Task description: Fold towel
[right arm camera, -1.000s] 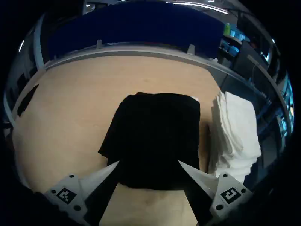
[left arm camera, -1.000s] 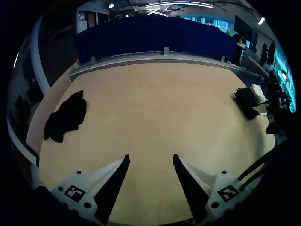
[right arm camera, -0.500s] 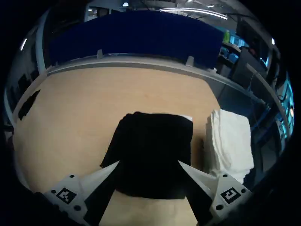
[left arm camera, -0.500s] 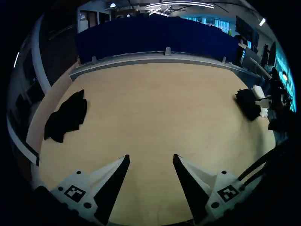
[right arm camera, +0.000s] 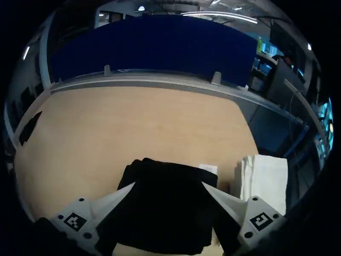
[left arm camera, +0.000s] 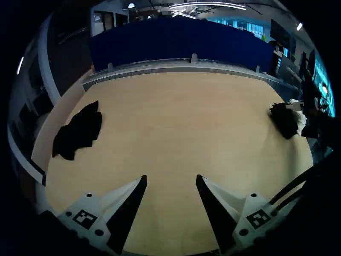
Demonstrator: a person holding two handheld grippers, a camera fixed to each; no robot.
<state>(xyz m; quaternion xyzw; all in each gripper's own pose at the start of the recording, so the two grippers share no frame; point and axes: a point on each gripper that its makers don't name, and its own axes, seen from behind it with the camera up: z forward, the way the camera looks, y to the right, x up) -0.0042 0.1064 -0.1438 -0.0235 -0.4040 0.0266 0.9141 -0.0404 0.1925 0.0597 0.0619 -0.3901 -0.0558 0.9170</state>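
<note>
The left gripper (left arm camera: pixel 170 177) is hanging over a bare stretch of the light wooden table (left arm camera: pixel 179 115), its two fingers spread wide and holding nothing. A crumpled black cloth (left arm camera: pixel 77 130) is lying well off to the left, near the table's edge. At the far right edge, a dark folded bundle is sitting with something white beside it, too small to make out.

The right gripper (right arm camera: pixel 168 185) is also standing wide open, gripping nothing. The folded black towel (right arm camera: pixel 164 217) is lying flat on the table at the near edge, right under and between the fingers, and is spreading wider than the gap. Whether the fingers are touching it, I cannot tell. Just to its right a stack of folded white towels (right arm camera: pixel 266 181) is resting, and a small white tag (right arm camera: pixel 208 169) is peeking out at the black towel's far right corner. A blue partition (right arm camera: pixel 149 47) is running along the table's far side.
</note>
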